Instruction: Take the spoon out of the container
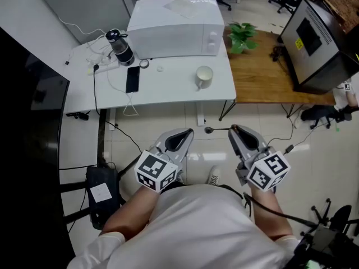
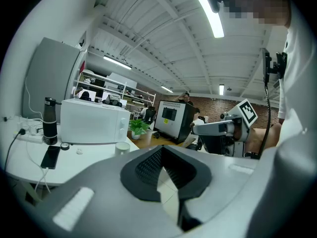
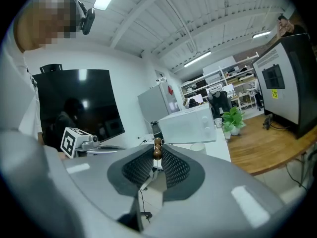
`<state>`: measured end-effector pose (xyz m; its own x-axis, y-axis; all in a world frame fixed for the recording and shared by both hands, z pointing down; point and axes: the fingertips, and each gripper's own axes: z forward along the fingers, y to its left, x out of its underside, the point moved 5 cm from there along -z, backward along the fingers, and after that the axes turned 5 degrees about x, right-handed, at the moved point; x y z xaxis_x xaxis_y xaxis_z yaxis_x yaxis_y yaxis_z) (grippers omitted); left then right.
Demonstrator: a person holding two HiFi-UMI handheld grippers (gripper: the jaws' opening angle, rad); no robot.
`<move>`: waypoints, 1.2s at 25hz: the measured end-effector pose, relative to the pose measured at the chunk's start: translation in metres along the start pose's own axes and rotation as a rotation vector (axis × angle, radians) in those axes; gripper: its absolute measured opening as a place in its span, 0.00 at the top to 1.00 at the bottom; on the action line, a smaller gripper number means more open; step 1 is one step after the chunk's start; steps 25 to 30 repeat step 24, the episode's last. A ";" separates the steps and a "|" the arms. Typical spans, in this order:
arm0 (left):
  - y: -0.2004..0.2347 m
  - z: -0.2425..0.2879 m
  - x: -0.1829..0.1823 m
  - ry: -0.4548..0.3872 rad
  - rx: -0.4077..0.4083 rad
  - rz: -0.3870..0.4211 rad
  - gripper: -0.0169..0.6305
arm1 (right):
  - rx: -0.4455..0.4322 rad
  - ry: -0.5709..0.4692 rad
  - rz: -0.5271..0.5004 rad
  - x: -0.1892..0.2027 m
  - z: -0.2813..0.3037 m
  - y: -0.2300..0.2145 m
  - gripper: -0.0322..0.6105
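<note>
Right gripper [image 1: 235,130] is pinching the spoon [image 1: 215,129] by its handle, well apart from the white mug [image 1: 204,76]. Left gripper [image 1: 185,133] has jaws pressed together, empty, also well short of the mug.

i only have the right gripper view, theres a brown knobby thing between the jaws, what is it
Observer: It's the end of the spoon handle. The head view shows the rest sticking out sideways from the right gripper, with the bowl end toward the left gripper.
Operator: is it clear of the cup
Observer: Yes. From above, the cup stands on the white table, well apart from the spoon, which hangs over the floor.
Operator: left jaws got anything
Observer: No. The left gripper view shows its jaws together at the tips with nothing between them.
</note>
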<state>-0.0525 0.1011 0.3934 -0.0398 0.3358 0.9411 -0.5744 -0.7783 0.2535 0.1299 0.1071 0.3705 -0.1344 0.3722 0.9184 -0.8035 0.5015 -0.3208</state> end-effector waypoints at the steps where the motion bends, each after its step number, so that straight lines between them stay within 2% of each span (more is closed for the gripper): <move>1: 0.000 -0.001 0.000 -0.002 -0.001 -0.002 0.97 | 0.001 0.003 -0.001 0.001 0.000 0.001 0.86; 30: 0.001 -0.011 0.003 0.002 -0.003 0.001 0.97 | 0.012 0.025 0.015 0.011 -0.001 0.005 0.86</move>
